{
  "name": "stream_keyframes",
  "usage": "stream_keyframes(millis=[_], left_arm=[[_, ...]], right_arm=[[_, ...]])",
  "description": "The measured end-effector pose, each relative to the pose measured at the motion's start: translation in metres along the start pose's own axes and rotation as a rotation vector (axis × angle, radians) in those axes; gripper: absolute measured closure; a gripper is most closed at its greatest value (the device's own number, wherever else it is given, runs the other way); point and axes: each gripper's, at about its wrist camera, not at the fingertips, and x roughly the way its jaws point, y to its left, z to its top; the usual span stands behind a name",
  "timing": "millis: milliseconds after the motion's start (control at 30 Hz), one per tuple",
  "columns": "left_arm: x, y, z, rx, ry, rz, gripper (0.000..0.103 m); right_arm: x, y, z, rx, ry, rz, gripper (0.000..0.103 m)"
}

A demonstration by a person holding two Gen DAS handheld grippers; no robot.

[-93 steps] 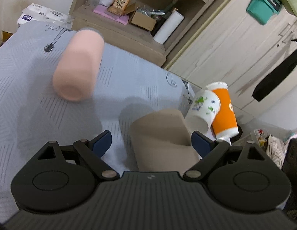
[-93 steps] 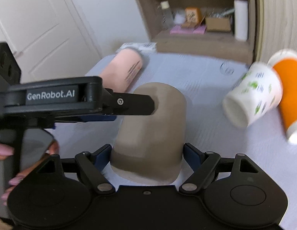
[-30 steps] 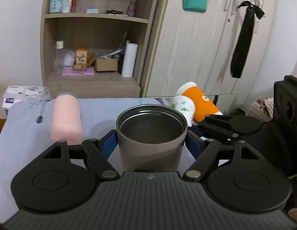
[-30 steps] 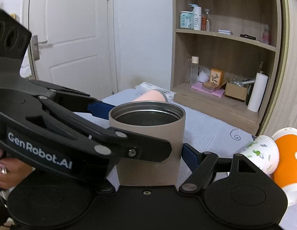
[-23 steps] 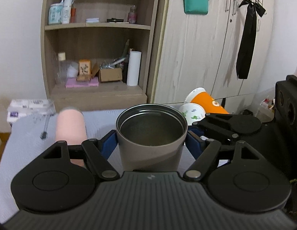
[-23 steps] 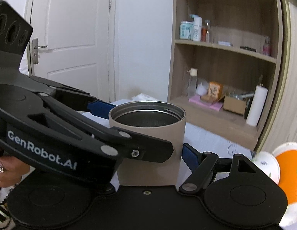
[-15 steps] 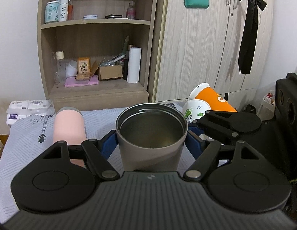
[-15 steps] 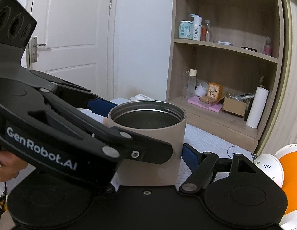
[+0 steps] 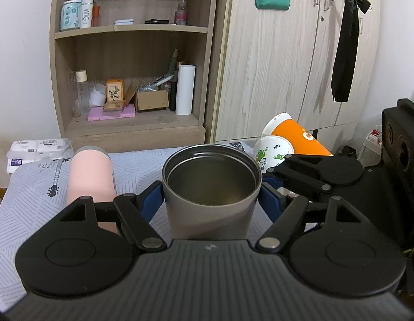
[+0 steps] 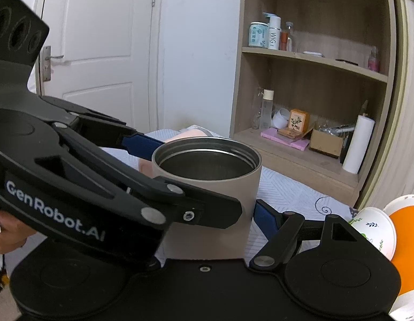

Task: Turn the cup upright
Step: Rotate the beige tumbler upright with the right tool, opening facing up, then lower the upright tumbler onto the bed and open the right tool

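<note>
Over the patterned cloth (image 9: 25, 214), both tools, left (image 9: 211, 203) and right (image 10: 207, 214), pinch the upright cup (image 9: 211, 187).

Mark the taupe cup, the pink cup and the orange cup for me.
taupe cup (image 9: 207, 214), left wrist view, on its outer wall below the rim.
pink cup (image 9: 90, 176), left wrist view, on its side.
orange cup (image 9: 295, 136), left wrist view, on its orange wall.

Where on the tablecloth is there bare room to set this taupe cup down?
Bare cloth lies between the pink tumbler and the taupe cup, toward the shelf. The right side is crowded: the floral paper cup and orange cup lie there, beside the right gripper.
</note>
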Motion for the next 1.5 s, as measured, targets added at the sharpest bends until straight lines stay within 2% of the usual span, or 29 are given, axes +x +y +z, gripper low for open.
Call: stream_keyframes(millis=[267, 433, 500, 900, 1200, 1500], left_arm=[[-0.003, -0.004, -0.003, 0.005, 0.015, -0.001, 0.026], [-0.008, -0.003, -0.003, -0.002, -0.001, -0.006, 0.023], [-0.012, -0.003, -0.002, 0.005, -0.013, -0.002, 0.016], [-0.043, -0.009, 0.007, 0.027, -0.036, 0.011, 0.012], [-0.075, -0.013, 0.014, 0.015, -0.038, 0.047, 0.010], [-0.118, -0.010, 0.004, -0.035, -0.030, 0.107, 0.006]], right_arm=[[-0.001, -0.001, 0.001, 0.012, 0.003, 0.007, 0.019], [-0.004, -0.001, 0.002, 0.030, -0.005, 0.018, 0.011], [-0.006, 0.002, 0.004, 0.014, -0.003, 0.010, 0.011], [-0.034, 0.018, 0.004, -0.043, -0.019, -0.031, 0.009], [-0.073, 0.030, 0.008, -0.053, -0.059, -0.119, 0.009], [-0.114, 0.047, 0.014, -0.055, -0.072, -0.199, 0.009]])
